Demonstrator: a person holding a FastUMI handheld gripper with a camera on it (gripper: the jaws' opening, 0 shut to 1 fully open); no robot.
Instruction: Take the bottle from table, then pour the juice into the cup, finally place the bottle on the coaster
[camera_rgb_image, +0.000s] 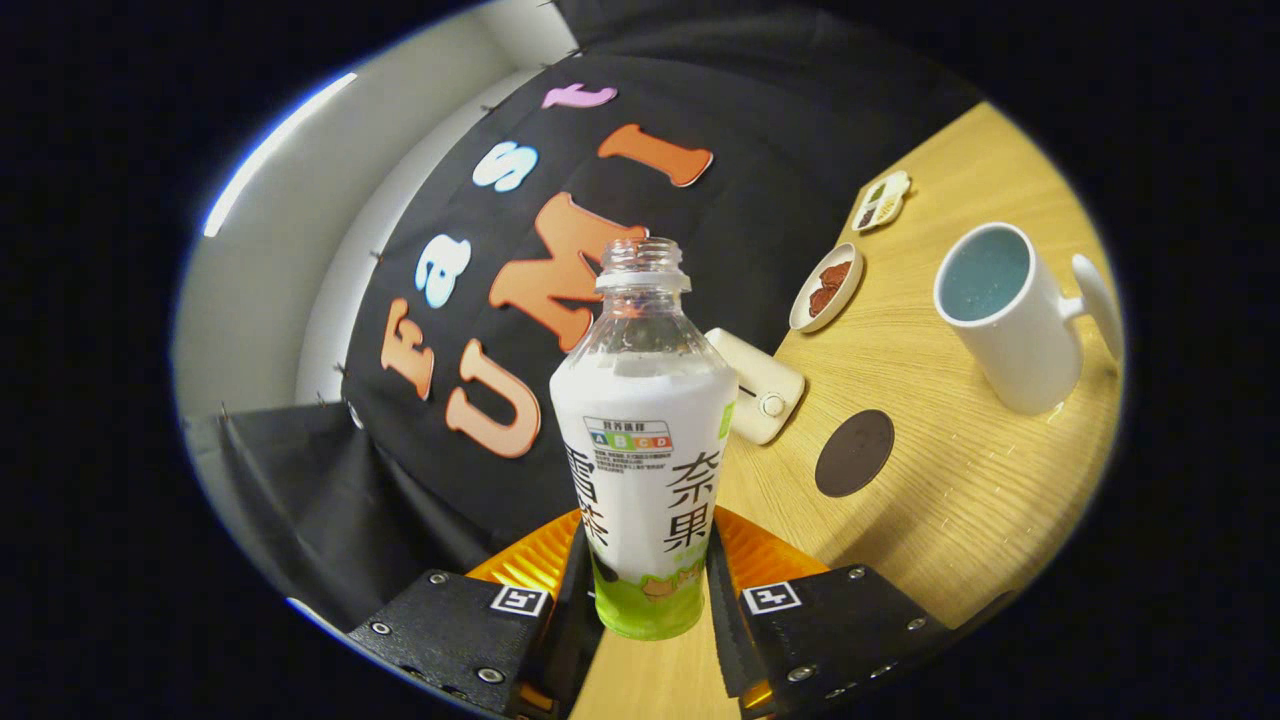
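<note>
Bottle (645, 440) is seen upright between the two fingers of the gripper (648, 600), which are closed against its lower sides, one finger pressed on each flank, so it is judged to be held. Its cap is off and the neck is open. The clear upper part above the white label looks empty, though the level of the juice cannot be told, as the label hides it.

The wooden table (960, 500) is seen tilted, which suggests the bottle is lifted off it, though its base is hidden between the fingers. Beyond the fingers and to the right, a white cup (1010, 315) stands on the table, handle turned away; whether juice is in it cannot be told. Between bottle and cup, a dark round coaster (854, 452) lies bare on the wood. Farther back, a small white device (755, 385), a small dish (826, 287) with brown pieces and a second small dish (881, 201) are seen.

The taking is judged done. Placing on the coaster is left; whether pouring is done cannot be told.
</note>
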